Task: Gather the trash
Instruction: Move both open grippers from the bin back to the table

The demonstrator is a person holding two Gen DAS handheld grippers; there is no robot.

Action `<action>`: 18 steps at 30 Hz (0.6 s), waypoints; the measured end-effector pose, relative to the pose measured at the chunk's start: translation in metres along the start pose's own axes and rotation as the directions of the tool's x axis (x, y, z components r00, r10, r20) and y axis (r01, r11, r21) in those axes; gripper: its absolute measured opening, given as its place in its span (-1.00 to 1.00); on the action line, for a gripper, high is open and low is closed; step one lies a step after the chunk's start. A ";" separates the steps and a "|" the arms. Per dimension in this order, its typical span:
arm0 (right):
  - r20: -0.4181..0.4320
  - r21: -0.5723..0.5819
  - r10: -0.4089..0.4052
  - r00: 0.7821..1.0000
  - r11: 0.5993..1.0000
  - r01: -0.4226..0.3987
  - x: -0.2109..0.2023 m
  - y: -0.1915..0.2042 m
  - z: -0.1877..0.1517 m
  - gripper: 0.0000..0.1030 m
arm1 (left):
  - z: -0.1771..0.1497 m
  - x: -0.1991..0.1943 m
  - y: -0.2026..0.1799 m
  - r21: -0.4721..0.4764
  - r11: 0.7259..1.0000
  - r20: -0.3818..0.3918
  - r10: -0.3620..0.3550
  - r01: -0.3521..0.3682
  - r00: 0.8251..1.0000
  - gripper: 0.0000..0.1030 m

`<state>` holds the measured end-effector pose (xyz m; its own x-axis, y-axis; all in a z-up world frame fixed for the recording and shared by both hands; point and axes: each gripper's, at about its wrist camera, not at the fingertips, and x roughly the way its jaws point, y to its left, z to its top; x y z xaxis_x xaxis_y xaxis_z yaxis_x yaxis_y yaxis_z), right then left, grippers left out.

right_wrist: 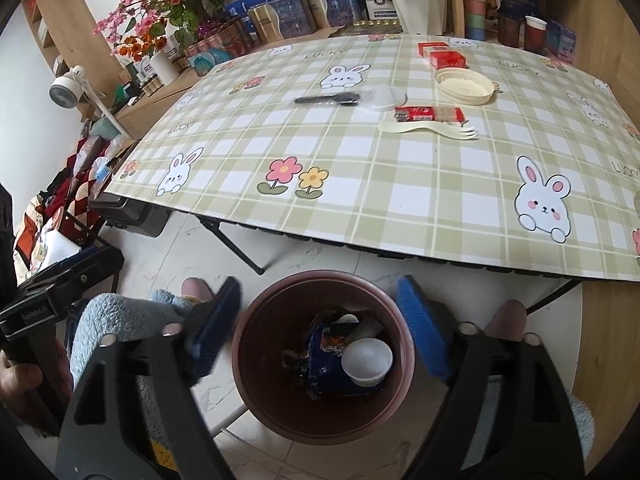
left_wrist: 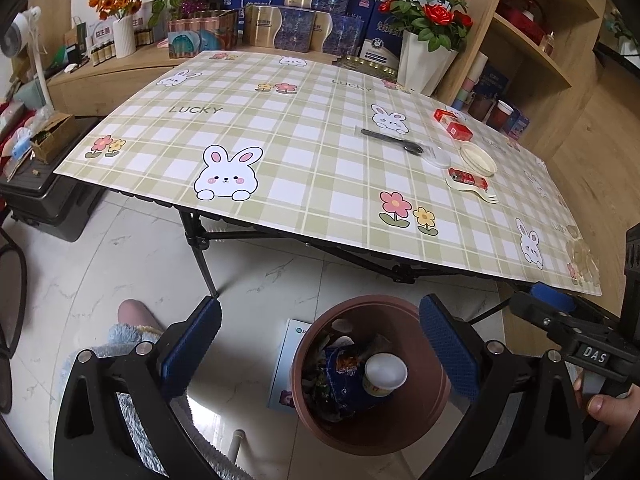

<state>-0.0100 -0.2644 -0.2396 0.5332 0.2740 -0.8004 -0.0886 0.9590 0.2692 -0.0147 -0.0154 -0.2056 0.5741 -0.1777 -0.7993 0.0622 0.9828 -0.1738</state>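
Table (left_wrist: 304, 128) with plaid bunny cloth. Red rose pot (left_wrist: 424, 52) at its 1 o'clock, gift boxes (left_wrist: 296, 28) at 12, white desk fan (left_wrist: 20, 36) at 9, wooden shelf (left_wrist: 536, 32) at 2.

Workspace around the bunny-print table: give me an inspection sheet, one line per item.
Surface: checked tablecloth on a folding table.
Job's things: brown bin on the floor holds a white cup and wrappers; on the table remain red boxes, cream lid, black spoon, red packet, cream fork.
Clutter: nothing seen.
Grippers: left gripper and right gripper both open, empty, above the bin.
Cables: nothing seen.
Surroundings: flower vases, gift boxes, wooden shelves, white fan.
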 end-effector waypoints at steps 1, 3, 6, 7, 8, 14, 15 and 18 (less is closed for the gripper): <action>0.007 0.006 -0.002 1.000 1.000 0.002 -0.001 -0.002 0.001 0.79 | 0.000 0.000 0.000 -0.001 1.000 0.000 0.002 -0.002 1.000 0.88; 0.010 0.016 -0.002 1.000 1.000 0.002 -0.001 -0.005 0.002 0.83 | 0.000 0.000 0.000 0.000 1.000 -0.001 0.001 -0.001 1.000 0.88; 0.003 0.031 0.001 1.000 1.000 -0.001 0.000 -0.010 0.003 0.86 | 0.000 0.001 -0.001 0.006 1.000 -0.006 -0.002 0.002 1.000 0.88; 0.003 0.034 0.001 1.000 0.999 -0.001 0.000 -0.011 0.003 0.86 | 0.001 0.002 -0.001 0.009 1.000 -0.006 -0.002 0.002 1.000 0.88; 0.004 0.036 0.000 1.000 0.999 0.000 0.000 -0.012 0.003 0.87 | 0.001 0.002 -0.002 0.012 1.000 -0.006 -0.002 0.002 1.000 0.88; 0.011 0.030 -0.011 1.000 0.999 0.011 0.000 -0.015 0.004 0.87 | 0.001 0.007 -0.005 0.024 1.000 -0.020 0.002 -0.002 1.000 0.88; 0.012 0.025 -0.014 1.000 1.000 0.014 0.000 -0.014 0.005 0.87 | 0.001 0.008 -0.006 0.026 1.000 -0.023 0.003 -0.002 1.000 0.88; 0.015 0.007 -0.025 1.000 1.000 0.025 0.001 -0.014 0.006 0.87 | 0.001 0.011 -0.007 0.033 0.999 -0.031 0.004 -0.003 0.999 0.88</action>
<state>-0.0033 -0.2778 -0.2411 0.5476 0.2490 -0.7989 -0.0692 0.9649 0.2533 -0.0082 -0.0241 -0.2127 0.5484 -0.1754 -0.8176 0.0873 0.9844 -0.1526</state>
